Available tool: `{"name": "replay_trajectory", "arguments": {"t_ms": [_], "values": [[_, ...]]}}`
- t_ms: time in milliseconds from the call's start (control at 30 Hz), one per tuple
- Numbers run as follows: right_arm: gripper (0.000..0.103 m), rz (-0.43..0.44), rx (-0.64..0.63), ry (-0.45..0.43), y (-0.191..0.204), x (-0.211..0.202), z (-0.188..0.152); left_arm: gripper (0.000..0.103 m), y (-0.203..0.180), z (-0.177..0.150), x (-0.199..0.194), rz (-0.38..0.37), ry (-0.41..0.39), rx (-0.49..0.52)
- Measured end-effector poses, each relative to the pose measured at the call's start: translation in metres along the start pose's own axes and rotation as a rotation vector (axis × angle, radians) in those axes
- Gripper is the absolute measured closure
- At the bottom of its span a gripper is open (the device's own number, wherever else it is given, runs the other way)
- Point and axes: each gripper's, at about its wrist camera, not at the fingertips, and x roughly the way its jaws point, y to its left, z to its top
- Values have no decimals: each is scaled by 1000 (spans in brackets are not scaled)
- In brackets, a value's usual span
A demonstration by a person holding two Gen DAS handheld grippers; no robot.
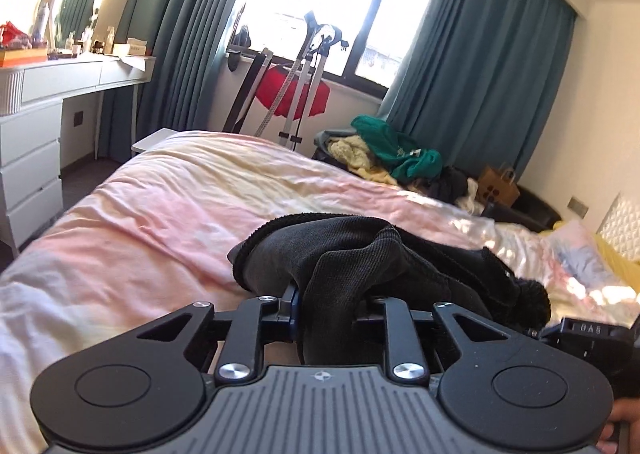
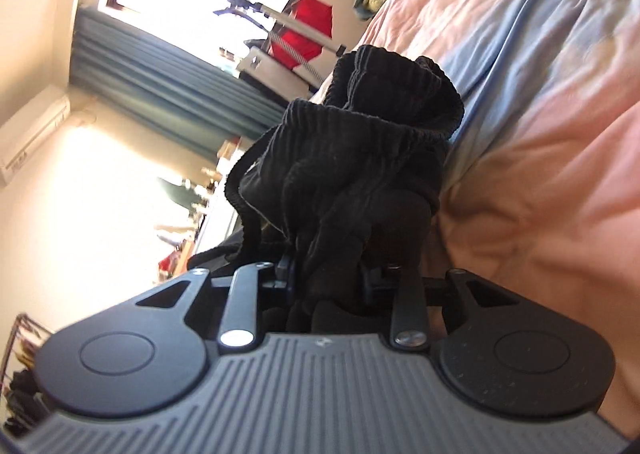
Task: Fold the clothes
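A black ribbed garment is bunched up over the pink and white bed cover. My left gripper is shut on a fold of it, and the cloth hides the fingertips. In the right wrist view, rolled on its side, my right gripper is shut on another bunch of the black garment, which hangs against the bed cover. Part of the right gripper shows at the left wrist view's right edge.
A pile of green and yellow clothes lies beyond the bed's far side, by a brown paper bag. A white dressing table stands left. A garment steamer stand with a red cloth is under the window.
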Motion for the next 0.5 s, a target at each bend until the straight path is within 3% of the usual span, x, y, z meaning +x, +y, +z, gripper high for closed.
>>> {"name": "replay_trajectory", "arguments": {"t_ms": [133, 267, 367, 433, 500], "values": [[67, -119, 5, 47, -3, -2, -15, 71, 3, -24, 1, 31, 140, 64], [65, -154, 14, 62, -6, -7, -17, 62, -2, -34, -10, 60, 158, 111], [61, -181, -8, 63, -2, -10, -18, 50, 4, -30, -22, 52, 164, 76], [59, -190, -7, 58, 1, -9, -20, 29, 9, -26, -30, 49, 171, 48], [58, -196, -10, 52, 3, -10, -19, 20, 13, -22, -35, 39, 185, 26]]}}
